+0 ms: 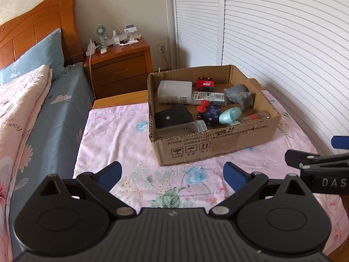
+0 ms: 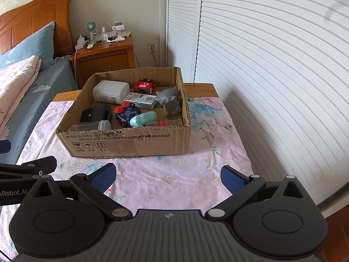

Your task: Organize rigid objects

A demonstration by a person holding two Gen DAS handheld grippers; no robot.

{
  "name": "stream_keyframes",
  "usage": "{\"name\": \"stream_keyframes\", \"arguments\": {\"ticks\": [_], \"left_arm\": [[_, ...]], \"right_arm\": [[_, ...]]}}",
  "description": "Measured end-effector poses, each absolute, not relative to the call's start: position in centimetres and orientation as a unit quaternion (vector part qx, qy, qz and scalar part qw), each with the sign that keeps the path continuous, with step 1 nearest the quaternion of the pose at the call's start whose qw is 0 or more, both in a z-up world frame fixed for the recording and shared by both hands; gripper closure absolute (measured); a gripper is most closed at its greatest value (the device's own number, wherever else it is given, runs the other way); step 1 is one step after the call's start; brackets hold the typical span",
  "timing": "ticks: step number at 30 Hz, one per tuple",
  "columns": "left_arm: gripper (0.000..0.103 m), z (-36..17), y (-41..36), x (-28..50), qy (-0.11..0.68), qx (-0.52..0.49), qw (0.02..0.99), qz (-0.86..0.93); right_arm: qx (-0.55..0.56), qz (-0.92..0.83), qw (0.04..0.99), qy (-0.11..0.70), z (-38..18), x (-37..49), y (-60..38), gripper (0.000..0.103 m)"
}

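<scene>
A cardboard box [image 1: 220, 144] [image 2: 130, 146] stands on a table under a pink floral cloth [image 1: 122, 144]. Inside lie several rigid objects: a white plastic case [image 1: 173, 91], a red toy [image 1: 204, 83], a grey figure [image 1: 240, 96], a black case [image 1: 172, 115], a dark blue cube with red buttons [image 1: 210, 112], a teal egg-shaped item [image 1: 229, 115] and a clear jar [image 1: 192, 126]. My left gripper [image 1: 172, 175] hovers open in front of the box, nothing between its blue pads. My right gripper [image 2: 169, 178] is open too, level with it and empty.
A bed with a blue sheet and pink quilt [image 1: 19, 109] lies on the left. A wooden nightstand [image 1: 122, 65] with a small fan and clutter stands behind. White louvred doors [image 1: 272, 43] run along the right. The other gripper's arm [image 1: 316, 163] crosses the right edge.
</scene>
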State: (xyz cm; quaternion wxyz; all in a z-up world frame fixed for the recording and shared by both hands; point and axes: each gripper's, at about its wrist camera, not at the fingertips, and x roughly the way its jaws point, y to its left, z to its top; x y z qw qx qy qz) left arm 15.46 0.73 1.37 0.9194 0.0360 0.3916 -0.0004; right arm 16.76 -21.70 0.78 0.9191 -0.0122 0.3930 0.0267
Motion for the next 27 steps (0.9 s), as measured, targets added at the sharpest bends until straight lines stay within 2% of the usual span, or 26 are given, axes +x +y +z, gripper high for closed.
{"name": "stream_keyframes", "arguments": {"ticks": [27], "left_arm": [[0.004, 2.3, 0.0, 14.9, 0.381, 0.046, 0.923, 0.005]], "right_arm": [[-0.006, 0.028, 0.922, 0.387, 1.2, 16.5, -22.2, 0.000]]}}
